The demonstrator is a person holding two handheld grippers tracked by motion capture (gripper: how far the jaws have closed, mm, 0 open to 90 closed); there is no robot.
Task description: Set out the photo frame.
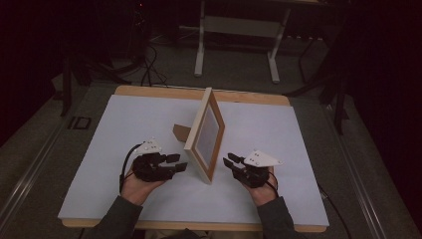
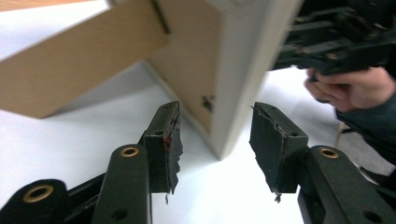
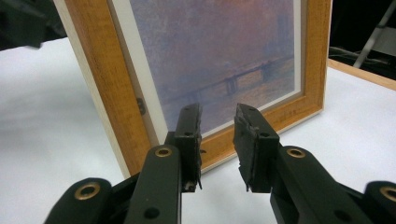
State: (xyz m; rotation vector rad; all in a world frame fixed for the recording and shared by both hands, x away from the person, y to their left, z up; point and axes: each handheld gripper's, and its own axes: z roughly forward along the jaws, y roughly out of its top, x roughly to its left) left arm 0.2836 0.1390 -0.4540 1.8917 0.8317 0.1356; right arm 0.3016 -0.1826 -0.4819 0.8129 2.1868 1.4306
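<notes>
A picture frame [image 1: 205,134] stands upright on the desk [image 1: 124,124], propped by a brown stand [image 1: 181,132] at its back, near the middle of the white top. Its wooden face with the bluish print points toward the right gripper [image 1: 230,162]; its plain back faces the left gripper [image 1: 178,163].

The left gripper rests low just beside the frame's near edge, its jaws spread apart with nothing pressed between them. In the left gripper view the frame's [image 2: 233,79] pale edge rises ahead of the gap, clear of both pads [image 2: 170,140], and the stand [image 2: 79,70] reaches out to the left.

The right gripper sits just beside the frame's front, jaws partly open and holding nothing. In the right gripper view the frame's [image 3: 112,84] lower rail lies beyond the pads [image 3: 250,135], apart from them.

Both hands lie on the desk, 1 on each side of the frame.
</notes>
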